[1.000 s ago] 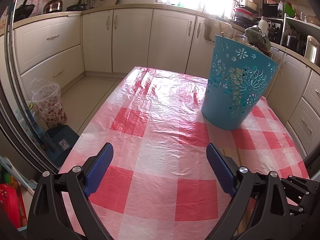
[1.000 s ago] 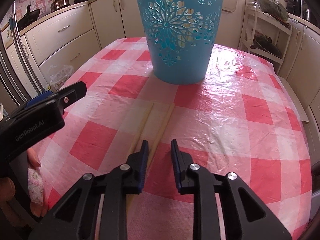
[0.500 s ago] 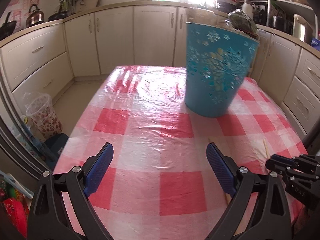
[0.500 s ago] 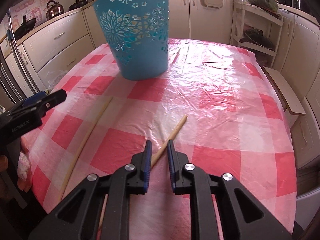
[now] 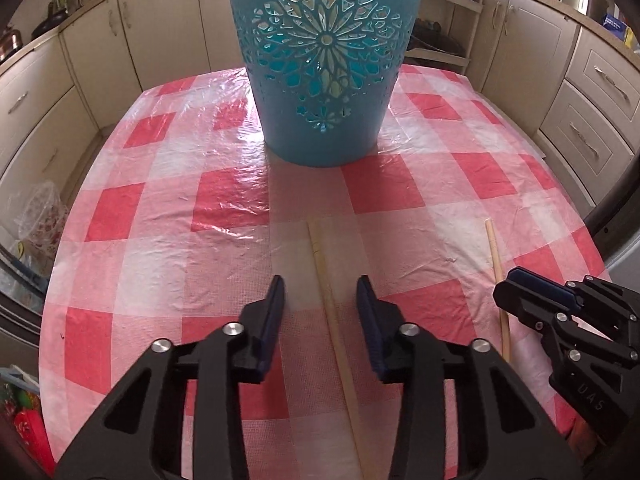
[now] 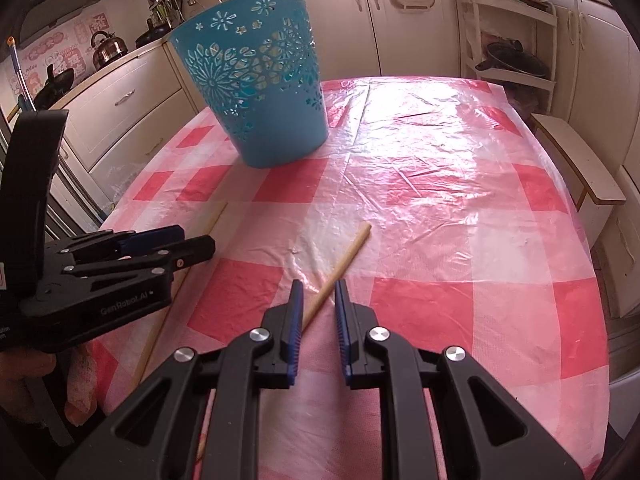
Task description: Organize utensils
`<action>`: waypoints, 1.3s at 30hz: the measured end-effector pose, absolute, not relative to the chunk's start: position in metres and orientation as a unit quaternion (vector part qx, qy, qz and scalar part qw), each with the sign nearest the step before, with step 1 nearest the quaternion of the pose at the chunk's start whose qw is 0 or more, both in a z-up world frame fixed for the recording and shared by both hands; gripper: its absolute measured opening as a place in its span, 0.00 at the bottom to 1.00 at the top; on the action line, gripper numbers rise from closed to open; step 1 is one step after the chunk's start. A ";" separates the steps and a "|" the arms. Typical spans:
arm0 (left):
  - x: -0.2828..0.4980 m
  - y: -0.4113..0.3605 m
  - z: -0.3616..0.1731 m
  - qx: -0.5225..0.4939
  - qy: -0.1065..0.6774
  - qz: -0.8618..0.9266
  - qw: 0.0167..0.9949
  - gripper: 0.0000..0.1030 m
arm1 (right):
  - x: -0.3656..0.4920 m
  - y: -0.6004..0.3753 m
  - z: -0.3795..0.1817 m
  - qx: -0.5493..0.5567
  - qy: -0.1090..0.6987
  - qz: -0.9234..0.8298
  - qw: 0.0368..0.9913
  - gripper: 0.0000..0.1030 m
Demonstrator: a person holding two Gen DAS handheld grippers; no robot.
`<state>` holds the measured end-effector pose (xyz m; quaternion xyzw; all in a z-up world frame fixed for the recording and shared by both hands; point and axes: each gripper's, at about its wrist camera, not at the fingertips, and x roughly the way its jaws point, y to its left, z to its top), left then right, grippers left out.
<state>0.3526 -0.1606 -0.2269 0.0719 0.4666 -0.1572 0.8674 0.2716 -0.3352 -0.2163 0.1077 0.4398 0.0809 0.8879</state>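
Observation:
Two pale wooden chopsticks lie on a table with a red-and-white checked cloth (image 5: 160, 260). My left gripper (image 5: 320, 292) straddles one chopstick (image 5: 326, 280); its jaws are closing, and a gap still shows on each side of the stick. My right gripper (image 6: 318, 286) is shut on the other chopstick (image 6: 352, 248), which runs slantwise between the narrow jaws. A blue cut-out plastic basket (image 5: 320, 80) stands upright beyond both sticks. The left wrist view also shows the right gripper (image 5: 505, 294) and its chopstick (image 5: 493, 252). The right wrist view shows the left gripper (image 6: 196, 242) and the basket (image 6: 260, 92).
Cream kitchen cabinets (image 5: 592, 92) ring the table on three sides. A wooden bench (image 6: 576, 160) stands off the table's right edge. A bagged waste bin (image 5: 36, 220) sits on the floor at the left. A person's hand (image 6: 24, 364) holds the left gripper.
My left gripper swung to face the basket, came over a chopstick, and its jaws narrowed from wide apart. My right gripper carried its chopstick sideways away from the other, then held still.

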 end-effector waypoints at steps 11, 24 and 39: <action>0.360 -0.113 -0.227 -0.030 0.473 -0.123 0.872 0.05 | 0.291 -0.304 -0.212 -0.038 0.467 0.133 0.873 0.13; 0.363 -0.136 -0.224 0.066 0.479 -0.138 0.864 0.05 | 0.292 -0.312 -0.214 0.037 0.471 0.093 0.877 0.09; 0.365 -0.104 -0.223 0.024 0.475 -0.133 0.869 0.05 | 0.288 -0.306 -0.213 0.002 0.465 0.087 0.881 0.06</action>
